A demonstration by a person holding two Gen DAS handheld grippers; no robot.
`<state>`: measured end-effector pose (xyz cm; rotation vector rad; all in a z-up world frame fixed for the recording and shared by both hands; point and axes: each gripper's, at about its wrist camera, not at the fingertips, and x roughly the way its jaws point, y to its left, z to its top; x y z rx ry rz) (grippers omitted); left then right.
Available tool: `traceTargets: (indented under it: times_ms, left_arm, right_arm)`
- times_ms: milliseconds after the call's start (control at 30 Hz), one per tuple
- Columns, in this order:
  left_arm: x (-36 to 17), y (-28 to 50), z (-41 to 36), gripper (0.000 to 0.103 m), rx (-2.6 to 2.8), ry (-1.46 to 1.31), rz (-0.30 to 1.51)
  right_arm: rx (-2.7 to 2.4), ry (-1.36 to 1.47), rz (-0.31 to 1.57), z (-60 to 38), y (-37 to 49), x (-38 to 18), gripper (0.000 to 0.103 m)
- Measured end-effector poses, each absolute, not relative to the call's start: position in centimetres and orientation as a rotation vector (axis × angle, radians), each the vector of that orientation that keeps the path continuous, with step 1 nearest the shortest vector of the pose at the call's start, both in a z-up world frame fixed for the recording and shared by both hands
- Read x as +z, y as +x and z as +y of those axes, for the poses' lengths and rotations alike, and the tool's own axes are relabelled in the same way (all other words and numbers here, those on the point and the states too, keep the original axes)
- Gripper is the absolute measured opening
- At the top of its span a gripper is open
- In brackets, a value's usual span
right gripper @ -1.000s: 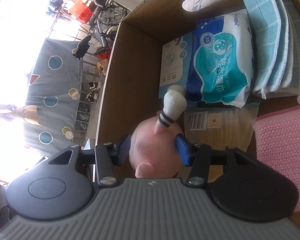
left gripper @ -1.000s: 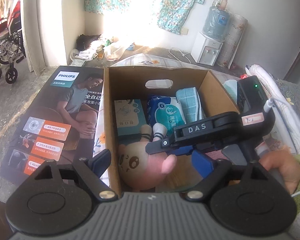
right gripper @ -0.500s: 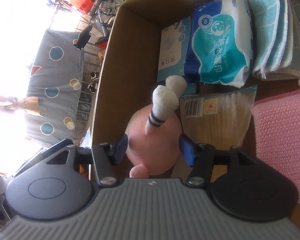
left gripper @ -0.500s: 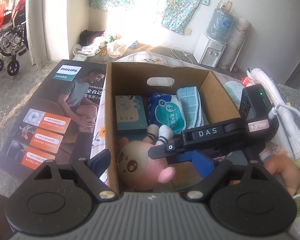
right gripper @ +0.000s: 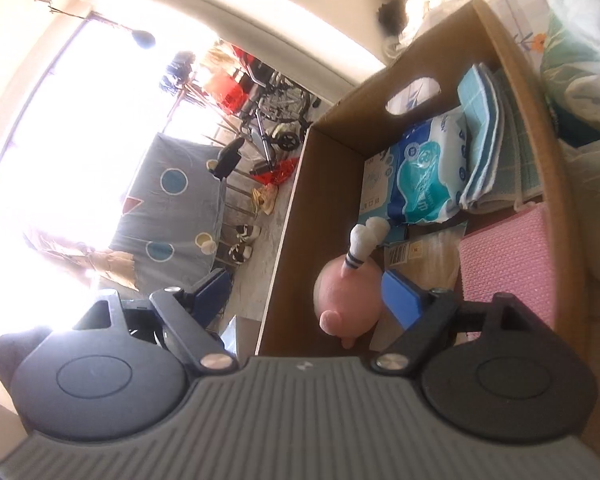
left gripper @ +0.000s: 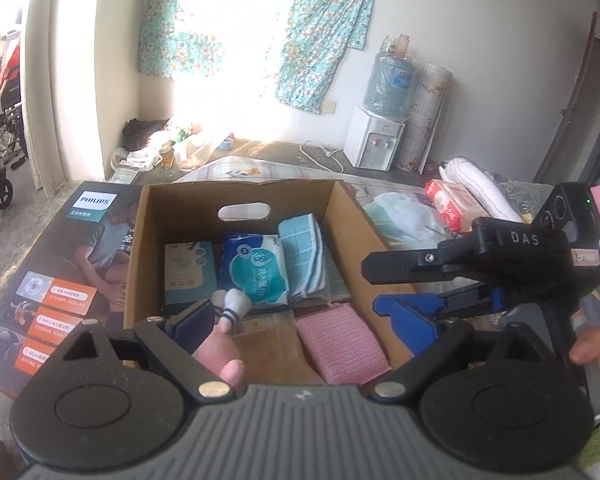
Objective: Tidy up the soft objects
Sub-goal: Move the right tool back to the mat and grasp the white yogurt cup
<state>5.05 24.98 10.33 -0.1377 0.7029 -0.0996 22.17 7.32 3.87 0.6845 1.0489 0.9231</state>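
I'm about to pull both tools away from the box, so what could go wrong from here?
1. The pink plush lies against the cardboard box wall with its legs sticking up; it may tip over.
2. The right tool, jaws opening, straddles that wall; a pad could catch it.
3. The left tool hangs close over the plush and could snag its legs.

pink plush toy (right gripper: 348, 300) lying in cardboard box (right gripper: 288, 240), legs up.

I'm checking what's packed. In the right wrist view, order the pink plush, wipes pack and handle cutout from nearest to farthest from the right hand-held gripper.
1. Pink plush: near corner of the box, just ahead of the right hand-held gripper.
2. Wipes pack: mid-box, beyond the plush's feet.
3. Handle cutout: in the far end wall.
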Motion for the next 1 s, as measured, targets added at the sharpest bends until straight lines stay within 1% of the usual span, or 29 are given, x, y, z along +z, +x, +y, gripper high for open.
traceTargets:
  times_ms: [333,433,467,567,700,800,900,1000]
  left_arm:
    - [10.6,5.2,12.6,0.100,-0.288,0.000,0.630]
    - [10.3,5.5,8.6,0.102,-0.361,0.006,0.628]
    - [10.1,5.6,7.2,0.102,-0.387,0.015,0.629]
    - [9.2,5.9,2.8,0.102,-0.459,0.044,0.630]
    - [7.2,6.5,-2.5,0.102,-0.545,0.088,0.625]
    - [4.9,6.6,-6.0,0.102,-0.573,0.153,0.577]
    - [2.4,6.9,-8.6,0.102,-0.572,0.221,0.559]
    - [0.1,7.6,-10.4,0.102,-0.549,0.262,0.580]
  right_arm:
    - [0.689,0.607,0.826,-9.8,15.8,7.5,0.090]
    - [0.573,0.562,0.772,-14.7,13.4,8.0,0.096]
    - [0.536,0.557,0.756,-16.3,12.7,8.1,0.099]
    - [0.425,0.553,0.703,-21.3,10.1,7.9,0.100]
    - [0.307,0.549,0.649,-26.6,7.1,7.4,0.101]
    - [0.265,0.575,0.648,-29.1,6.0,6.7,0.101]
    - [0.274,0.591,0.661,-30.2,6.3,5.6,0.101]
    - [0.282,0.535,0.694,-30.3,7.6,5.4,0.101]
